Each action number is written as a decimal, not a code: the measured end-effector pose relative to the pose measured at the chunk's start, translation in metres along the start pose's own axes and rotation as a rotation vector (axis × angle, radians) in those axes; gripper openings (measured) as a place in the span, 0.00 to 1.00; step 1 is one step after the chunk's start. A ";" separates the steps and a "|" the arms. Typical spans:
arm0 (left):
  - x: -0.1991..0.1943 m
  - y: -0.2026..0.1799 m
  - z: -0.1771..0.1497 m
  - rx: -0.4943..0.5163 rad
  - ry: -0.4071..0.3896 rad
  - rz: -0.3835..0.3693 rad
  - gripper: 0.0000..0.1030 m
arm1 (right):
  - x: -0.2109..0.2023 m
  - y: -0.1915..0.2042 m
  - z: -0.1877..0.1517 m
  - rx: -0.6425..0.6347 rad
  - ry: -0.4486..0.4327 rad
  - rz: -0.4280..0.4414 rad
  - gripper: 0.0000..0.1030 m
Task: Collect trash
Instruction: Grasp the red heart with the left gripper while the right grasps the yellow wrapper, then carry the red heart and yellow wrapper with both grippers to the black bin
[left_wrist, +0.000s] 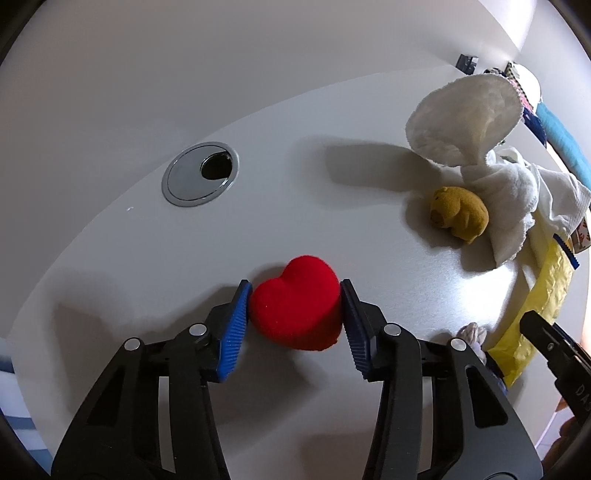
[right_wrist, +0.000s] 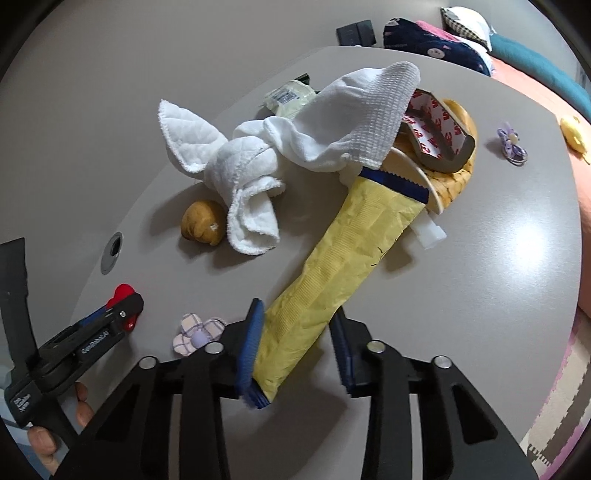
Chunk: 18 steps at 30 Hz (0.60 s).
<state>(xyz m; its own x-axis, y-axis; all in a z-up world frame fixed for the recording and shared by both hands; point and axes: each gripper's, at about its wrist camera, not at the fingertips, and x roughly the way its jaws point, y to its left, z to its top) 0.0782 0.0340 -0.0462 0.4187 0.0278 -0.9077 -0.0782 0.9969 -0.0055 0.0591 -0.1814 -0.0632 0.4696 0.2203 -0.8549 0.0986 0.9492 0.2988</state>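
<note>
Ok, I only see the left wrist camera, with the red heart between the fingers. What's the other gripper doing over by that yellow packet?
Observer: The right gripper has the near end of the yellow packet between its fingers; I can't tell if both pads press it.
Operator: Is there more stuff past the packet?
Observer: Yes, a purple flower hair tie lies alone on the table, far right.
Operator: Anything hiding under the white cloth?
Observer: A grey strip with red-lettered backing pokes out from under the white cloth.
</note>
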 end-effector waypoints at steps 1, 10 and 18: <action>0.000 0.000 -0.001 -0.003 -0.001 0.001 0.46 | 0.000 0.001 0.000 -0.001 0.001 0.004 0.25; -0.023 -0.003 -0.005 -0.015 -0.034 -0.013 0.46 | -0.023 0.002 -0.002 -0.012 -0.009 0.089 0.15; -0.055 -0.012 -0.005 -0.013 -0.089 -0.021 0.46 | -0.064 -0.019 -0.002 -0.003 -0.064 0.118 0.15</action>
<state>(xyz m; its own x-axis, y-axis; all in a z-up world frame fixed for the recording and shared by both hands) 0.0518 0.0201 0.0020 0.4993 0.0136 -0.8663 -0.0796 0.9964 -0.0302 0.0254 -0.2130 -0.0151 0.5325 0.3155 -0.7854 0.0373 0.9183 0.3941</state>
